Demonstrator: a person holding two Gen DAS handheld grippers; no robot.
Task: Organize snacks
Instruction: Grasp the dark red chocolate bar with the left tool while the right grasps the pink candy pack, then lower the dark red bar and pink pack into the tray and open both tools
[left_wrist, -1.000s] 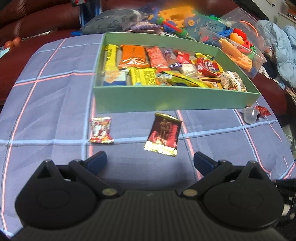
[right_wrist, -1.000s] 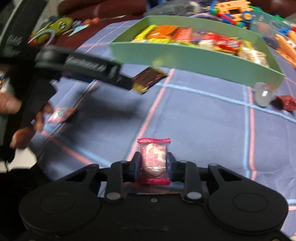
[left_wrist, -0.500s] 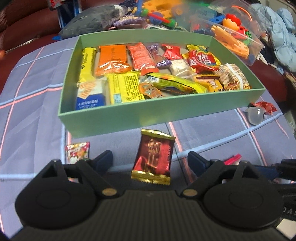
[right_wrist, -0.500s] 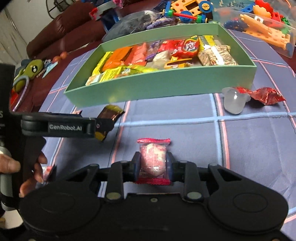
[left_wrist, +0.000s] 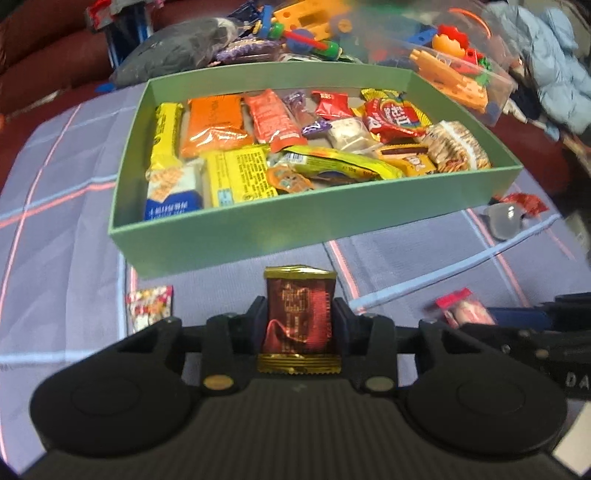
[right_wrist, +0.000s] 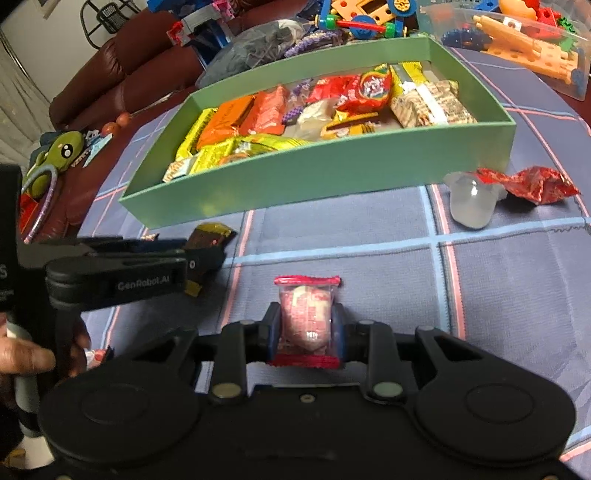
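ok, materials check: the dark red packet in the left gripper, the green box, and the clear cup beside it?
Dark red packet: looks like metallised foil film, glossy, with gold crimped ends and creases. Green box: seems matte cardboard, with flat thin walls and no sheen. Clear cup: probably translucent plastic, cloudy, with a bright highlight.

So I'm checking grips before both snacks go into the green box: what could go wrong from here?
The left gripper, whose jaws have just been closing, pinches the dark red, gold-edged foil packet by its crinkly sides; it could slip. The green cardboard box is crowded, so the right gripper's clear, red-edged candy packet may land on top.
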